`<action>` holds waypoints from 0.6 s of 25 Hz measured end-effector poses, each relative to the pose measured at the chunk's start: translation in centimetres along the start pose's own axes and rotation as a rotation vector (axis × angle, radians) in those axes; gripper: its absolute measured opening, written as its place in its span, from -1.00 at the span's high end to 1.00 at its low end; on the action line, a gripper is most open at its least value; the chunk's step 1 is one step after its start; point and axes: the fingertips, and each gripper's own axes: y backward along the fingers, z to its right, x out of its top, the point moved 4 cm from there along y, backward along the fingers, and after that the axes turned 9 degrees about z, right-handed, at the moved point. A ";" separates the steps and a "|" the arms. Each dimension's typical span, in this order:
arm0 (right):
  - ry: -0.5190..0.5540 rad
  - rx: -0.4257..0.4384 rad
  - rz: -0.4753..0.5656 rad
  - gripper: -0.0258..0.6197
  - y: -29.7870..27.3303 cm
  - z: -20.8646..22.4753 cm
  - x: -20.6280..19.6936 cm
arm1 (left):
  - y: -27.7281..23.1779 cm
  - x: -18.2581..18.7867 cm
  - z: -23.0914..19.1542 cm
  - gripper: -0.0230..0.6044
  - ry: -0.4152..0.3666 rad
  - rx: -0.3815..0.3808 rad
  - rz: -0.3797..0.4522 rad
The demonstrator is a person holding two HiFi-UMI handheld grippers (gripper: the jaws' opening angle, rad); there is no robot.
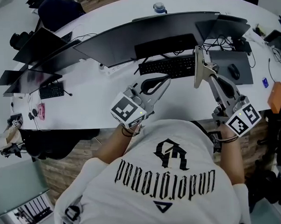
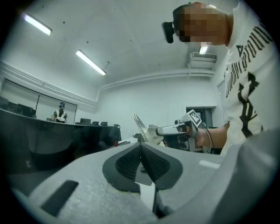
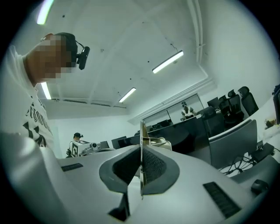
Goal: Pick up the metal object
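Note:
The metal object (image 1: 199,67) is a thin silvery plate, held upright above the desk in the head view. My right gripper (image 1: 209,75) is shut on its lower edge. In the right gripper view the plate (image 3: 142,131) stands edge-on between the dark pads (image 3: 153,166) of my right gripper (image 3: 141,164). My left gripper (image 1: 166,80) hovers to the left of the plate, apart from it, shut with nothing in it. In the left gripper view its pads (image 2: 157,164) meet at the tips of my left gripper (image 2: 141,151), and the plate (image 2: 140,127) shows beyond.
A white curved desk (image 1: 98,99) lies below with a black keyboard (image 1: 168,67), dark monitors (image 1: 151,32), a mouse (image 1: 233,71) on a grey pad and an orange object (image 1: 275,96) at the right. A laptop (image 1: 29,77) sits at the left.

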 end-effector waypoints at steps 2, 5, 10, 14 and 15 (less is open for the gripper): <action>0.018 -0.001 0.017 0.87 -0.1 -0.5 0.7 | 0.2 0.5 -0.2 0.88 -0.010 -0.005 0.010; 0.033 -0.008 0.025 0.87 -0.1 -1.0 1.1 | 0.3 0.4 -0.6 0.88 0.001 -0.006 0.017; 0.055 -0.019 0.018 0.87 0.7 -1.1 1.3 | 0.2 0.4 -0.4 0.88 0.024 0.005 0.033; 0.073 -0.007 0.016 0.87 1.1 -1.1 1.9 | 0.1 0.6 0.1 0.88 0.013 0.004 0.032; 0.075 -0.002 0.016 0.87 1.2 -1.0 2.1 | 0.1 0.7 0.2 0.88 0.011 0.012 0.033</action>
